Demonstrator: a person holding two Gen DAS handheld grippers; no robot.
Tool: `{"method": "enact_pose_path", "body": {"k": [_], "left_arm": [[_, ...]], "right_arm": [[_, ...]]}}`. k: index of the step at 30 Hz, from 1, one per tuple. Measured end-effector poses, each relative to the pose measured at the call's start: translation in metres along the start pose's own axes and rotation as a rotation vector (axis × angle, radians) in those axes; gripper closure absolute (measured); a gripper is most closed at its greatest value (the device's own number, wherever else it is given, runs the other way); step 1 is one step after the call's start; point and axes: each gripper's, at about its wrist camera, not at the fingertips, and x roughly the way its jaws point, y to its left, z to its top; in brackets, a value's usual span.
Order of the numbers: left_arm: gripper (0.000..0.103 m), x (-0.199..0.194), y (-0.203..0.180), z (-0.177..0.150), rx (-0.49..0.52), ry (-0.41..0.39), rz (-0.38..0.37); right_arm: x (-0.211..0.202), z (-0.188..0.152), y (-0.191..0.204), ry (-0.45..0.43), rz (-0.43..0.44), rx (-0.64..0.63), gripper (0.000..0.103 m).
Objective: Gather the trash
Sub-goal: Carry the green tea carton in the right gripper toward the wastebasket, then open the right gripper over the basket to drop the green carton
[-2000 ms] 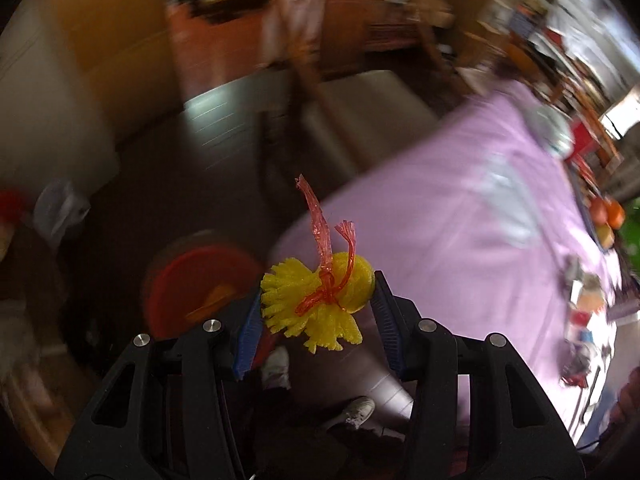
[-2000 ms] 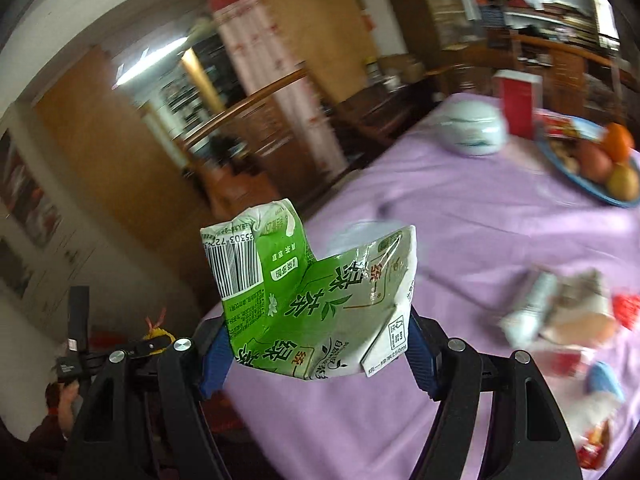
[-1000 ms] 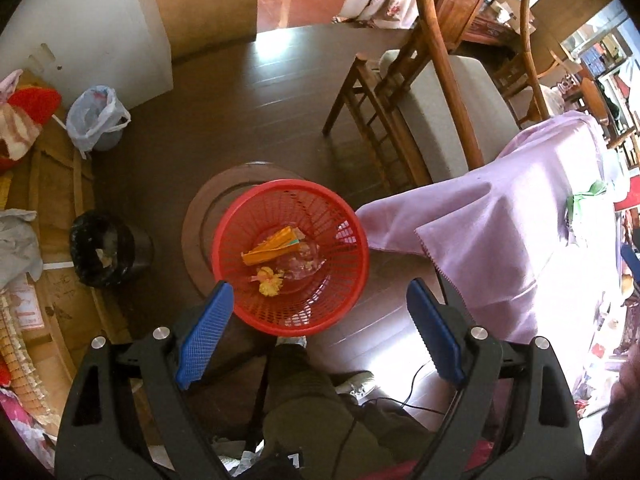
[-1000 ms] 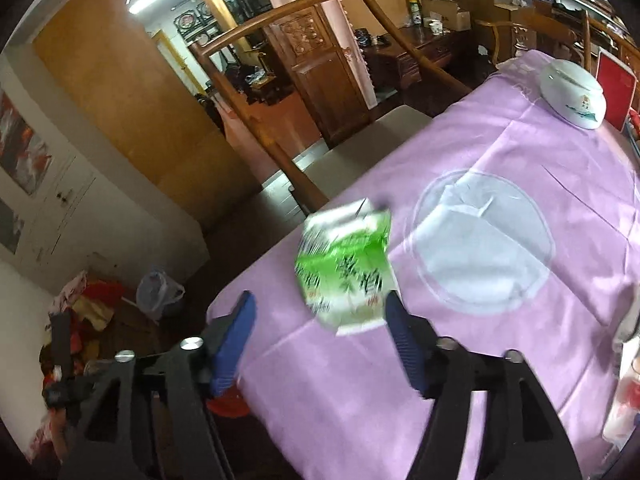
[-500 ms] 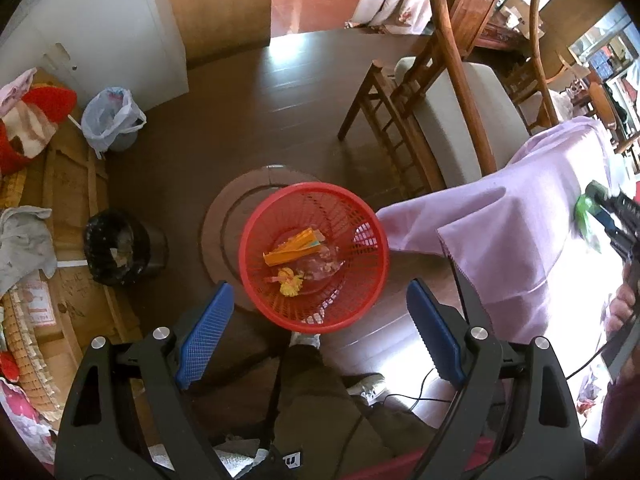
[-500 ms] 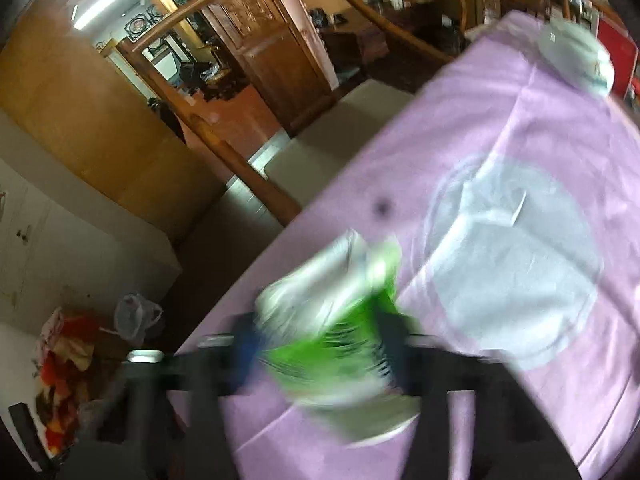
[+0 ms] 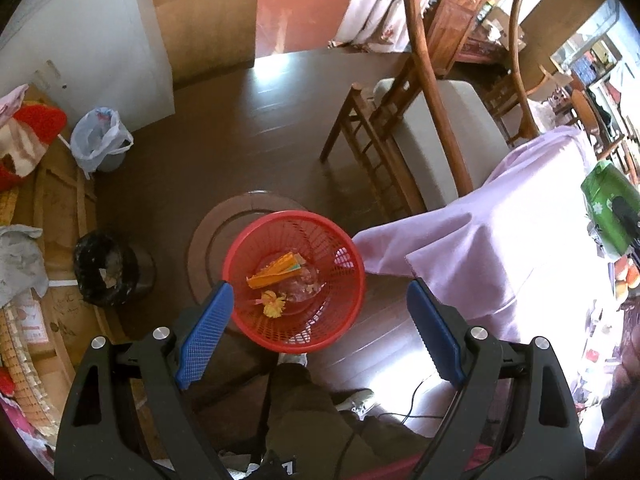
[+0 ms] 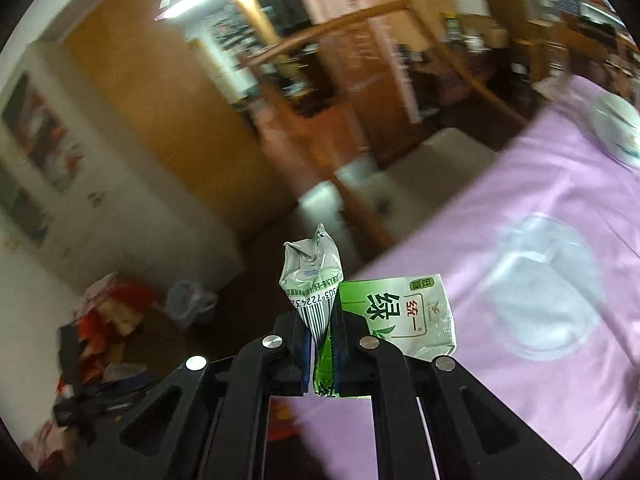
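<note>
In the right wrist view my right gripper [image 8: 322, 344] is shut on a flattened green tea carton [image 8: 384, 316]. Its jaws are closing tight and both pads press the crumpled card. The carton hangs above the edge of the purple-clothed table [image 8: 520, 208]. In the left wrist view my left gripper [image 7: 318, 290] is open and empty, pointing down over a red mesh basket [image 7: 240, 248] on the floor. An orange wrapper [image 7: 274, 272] and a yellow frilly scrap [image 7: 274, 304] lie in the basket. The green carton [image 7: 608, 208] also shows at that view's right edge.
A wooden chair with a grey cushion [image 7: 440, 120] stands between the basket and the table [image 7: 500, 248]. A black bin [image 7: 106, 268] and a bag-lined bin [image 7: 100, 136] stand at the left. A person's legs [image 7: 296, 400] are below my left gripper. A white bowl [image 8: 616, 128] sits on the table.
My right gripper has shut on the green carton, which lay loose between its fingers a second ago, and lifted it. My left gripper stays open over the basket.
</note>
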Motion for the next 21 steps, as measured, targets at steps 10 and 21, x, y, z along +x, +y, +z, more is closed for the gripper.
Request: {"method": "enact_pose_path", "body": {"k": [10, 21], "left_arm": [[0.018, -0.022, 0.064, -0.021, -0.171, -0.026, 0.061], [0.018, -0.029, 0.099, -0.038, -0.255, -0.02, 0.071]], "right_arm": [[0.056, -0.016, 0.1, 0.201, 0.229, -0.176, 0.094], [0.114, -0.044, 0.13, 0.394, 0.265, -0.203, 0.054]]}}
